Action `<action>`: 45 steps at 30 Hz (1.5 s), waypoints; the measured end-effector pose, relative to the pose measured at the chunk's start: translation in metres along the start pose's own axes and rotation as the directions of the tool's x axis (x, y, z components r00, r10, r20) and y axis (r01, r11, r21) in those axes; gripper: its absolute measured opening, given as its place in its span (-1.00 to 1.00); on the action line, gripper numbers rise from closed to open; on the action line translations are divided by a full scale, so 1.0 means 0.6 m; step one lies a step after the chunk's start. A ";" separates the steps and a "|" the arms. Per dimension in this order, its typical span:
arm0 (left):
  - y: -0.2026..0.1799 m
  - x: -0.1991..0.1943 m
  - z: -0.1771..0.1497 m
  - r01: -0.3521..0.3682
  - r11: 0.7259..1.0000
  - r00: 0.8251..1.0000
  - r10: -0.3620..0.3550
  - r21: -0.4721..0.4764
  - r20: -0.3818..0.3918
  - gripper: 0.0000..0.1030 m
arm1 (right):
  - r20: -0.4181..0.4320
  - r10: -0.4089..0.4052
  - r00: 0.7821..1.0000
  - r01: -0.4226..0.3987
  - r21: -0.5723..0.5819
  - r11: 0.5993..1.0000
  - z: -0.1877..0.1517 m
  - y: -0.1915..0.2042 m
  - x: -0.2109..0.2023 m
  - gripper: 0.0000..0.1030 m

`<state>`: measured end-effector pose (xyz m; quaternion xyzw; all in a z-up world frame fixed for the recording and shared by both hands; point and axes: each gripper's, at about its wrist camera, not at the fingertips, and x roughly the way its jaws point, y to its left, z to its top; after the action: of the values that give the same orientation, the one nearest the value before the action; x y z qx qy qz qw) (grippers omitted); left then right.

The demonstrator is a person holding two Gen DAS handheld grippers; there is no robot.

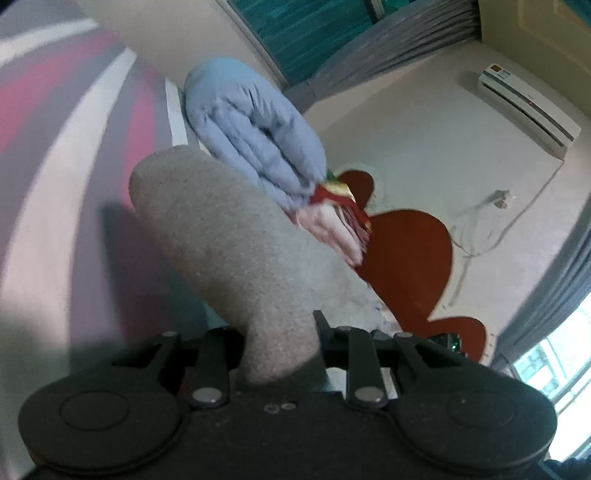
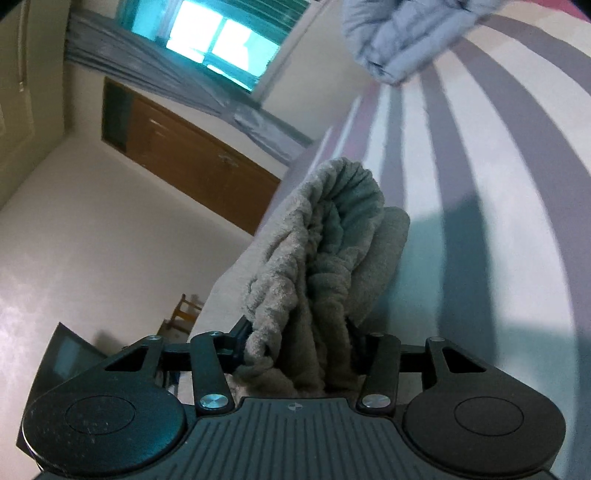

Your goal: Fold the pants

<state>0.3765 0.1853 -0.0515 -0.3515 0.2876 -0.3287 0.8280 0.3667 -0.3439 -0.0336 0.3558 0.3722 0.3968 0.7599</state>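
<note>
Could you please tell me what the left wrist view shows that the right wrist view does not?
Only the left wrist view shows the air conditioner, the red wall shape and the pink and red folded cloth. Only the right wrist view shows the brown door and the lit window. Both show the grey pants clamped in a gripper, the blue folded bedding and the striped bedsheet.

You're in a home bedroom: striped bedsheet (image 2: 517, 184), folded blue quilt (image 1: 255, 129), curtained window (image 2: 221, 40), wall air conditioner (image 1: 528, 110), wooden door (image 2: 192, 162).
</note>
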 end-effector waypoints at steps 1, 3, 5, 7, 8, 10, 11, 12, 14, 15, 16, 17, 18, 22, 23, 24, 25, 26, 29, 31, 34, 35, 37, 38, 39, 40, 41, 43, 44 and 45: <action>0.011 0.007 0.019 -0.012 1.000 1.000 0.012 0.006 0.008 -0.68 | 0.004 0.004 1.000 -0.004 -0.003 1.000 0.017 0.000 0.023 -0.06; 0.041 0.024 0.050 -0.044 0.999 0.999 0.044 -0.003 0.009 -0.68 | 0.005 0.003 1.000 -0.003 -0.005 1.000 0.059 -0.006 0.074 -0.06; 0.080 0.039 0.071 -0.085 0.996 0.996 0.085 -0.015 0.000 -0.68 | -0.008 -0.013 1.000 0.013 -0.007 1.000 0.092 -0.021 0.126 -0.06; 0.130 0.051 0.077 -0.169 0.985 0.985 0.169 -0.031 -0.025 -0.48 | -0.032 -0.051 0.998 0.050 -0.007 0.999 0.111 -0.045 0.181 -0.05; 0.154 0.059 0.074 -0.227 0.972 0.973 0.225 -0.053 -0.041 -0.27 | -0.051 -0.075 0.996 0.075 0.004 0.997 0.115 -0.061 0.206 0.05; 0.194 0.059 0.053 -0.242 0.964 0.970 0.241 -0.111 -0.020 -0.06 | -0.114 -0.175 0.978 0.180 0.028 0.983 0.108 -0.101 0.261 0.54; 0.196 0.054 0.049 -0.223 0.968 0.974 0.226 -0.113 0.007 -0.04 | -0.108 -0.168 0.980 0.176 0.068 0.982 0.100 -0.122 0.275 0.63; 0.194 0.049 0.043 -0.218 0.969 0.975 0.222 -0.114 0.023 -0.02 | -0.066 -0.137 0.988 0.143 0.093 0.985 0.094 -0.129 0.276 0.83; 0.185 0.036 0.037 -0.240 0.965 0.968 0.246 -0.110 0.044 0.17 | -0.040 -0.097 0.995 0.100 0.102 0.990 0.087 -0.130 0.279 0.93; 0.173 0.021 0.034 -0.259 0.960 0.962 0.266 -0.102 0.064 0.58 | -0.045 -0.102 0.994 0.105 0.090 0.990 0.086 -0.128 0.277 0.93; 0.162 0.004 0.029 -0.273 0.957 0.956 0.281 -0.095 0.087 0.89 | -0.044 -0.110 0.993 0.114 0.096 0.989 0.085 -0.127 0.271 0.95; 0.144 -0.018 0.020 -0.322 0.943 0.937 0.330 -0.082 0.115 0.88 | -0.027 -0.118 0.993 0.120 0.110 0.987 0.083 -0.124 0.256 1.00; 0.130 -0.033 0.021 -0.379 0.923 0.914 0.384 -0.066 0.127 0.88 | 0.001 -0.124 0.992 0.123 0.115 0.986 0.078 -0.122 0.234 1.00; 0.062 -0.108 -0.044 -0.551 0.834 0.828 0.539 0.040 0.157 0.88 | 0.054 -0.219 0.974 0.217 0.042 0.975 0.037 -0.100 0.136 1.00; 0.045 -0.127 -0.069 -0.583 0.811 0.805 0.567 0.054 0.173 0.88 | 0.063 -0.242 0.968 0.242 0.007 0.970 0.017 -0.089 0.111 1.00; 0.028 -0.143 -0.096 -0.611 0.789 0.786 0.593 0.068 0.177 0.88 | 0.069 -0.273 0.959 0.276 -0.031 0.961 -0.001 -0.074 0.090 1.00; 0.017 -0.157 -0.116 -0.632 0.771 0.771 0.613 0.084 0.172 0.89 | 0.081 -0.292 0.953 0.297 -0.060 0.953 -0.024 -0.063 0.068 1.00; 0.007 -0.174 -0.139 -0.657 0.748 0.749 0.636 0.091 0.184 0.89 | 0.090 -0.317 0.944 0.325 -0.086 0.942 -0.046 -0.050 0.051 1.00; -0.039 -0.211 -0.205 -0.722 0.685 0.685 0.688 0.098 0.241 0.89 | 0.159 -0.419 0.894 0.444 -0.189 0.876 -0.121 -0.003 0.002 1.00; -0.074 -0.233 -0.241 -0.717 0.694 0.682 0.676 0.071 0.280 0.89 | 0.209 -0.455 0.866 0.496 -0.240 0.834 -0.175 0.035 -0.024 1.00; -0.138 -0.255 -0.285 -0.708 0.705 0.669 0.656 0.032 0.349 0.88 | 0.258 -0.484 0.836 0.543 -0.276 0.793 -0.254 0.086 -0.051 1.00; -0.161 -0.260 -0.299 -0.696 0.718 0.676 0.640 0.031 0.365 0.88 | 0.275 -0.485 0.830 0.552 -0.288 0.782 -0.279 0.106 -0.058 1.00; -0.200 -0.268 -0.324 -0.689 0.723 0.680 0.617 0.057 0.396 0.88 | 0.299 -0.495 0.816 0.573 -0.309 0.759 -0.321 0.141 -0.064 1.00; -0.221 -0.271 -0.337 -0.692 0.718 0.678 0.609 0.077 0.413 0.88 | 0.315 -0.496 0.809 0.582 -0.314 0.750 -0.344 0.159 -0.070 1.00; -0.244 -0.262 -0.345 -0.694 0.713 0.676 0.596 0.102 0.434 0.88 | 0.330 -0.483 0.811 0.578 -0.325 0.749 -0.364 0.176 -0.081 1.00; -0.267 -0.260 -0.358 -0.694 0.709 0.678 0.582 0.128 0.449 0.88 | 0.346 -0.470 0.812 0.574 -0.332 0.748 -0.381 0.192 -0.087 1.00; -0.287 -0.258 -0.371 -0.693 0.704 0.683 0.573 0.155 0.452 0.88 | 0.359 -0.462 0.811 0.575 -0.336 0.746 -0.402 0.206 -0.094 1.00; -0.319 -0.251 -0.393 -0.696 0.693 0.689 0.567 0.191 0.452 0.89 | 0.380 -0.442 0.813 0.568 -0.349 0.745 -0.436 0.232 -0.109 1.00; -0.331 -0.251 -0.404 -0.691 0.693 0.695 0.559 0.206 0.451 0.88 | 0.379 -0.422 0.823 0.551 -0.354 0.756 -0.453 0.245 -0.114 1.00; -0.346 -0.251 -0.414 -0.680 0.698 0.706 0.544 0.222 0.453 0.88 | 0.374 -0.401 0.836 0.529 -0.360 0.768 -0.468 0.257 -0.125 1.00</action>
<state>0.0363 0.0890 -0.0006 -0.1218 0.1680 -0.0083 0.9782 0.0460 -0.2735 -0.0153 0.1175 0.2380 0.2156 0.9397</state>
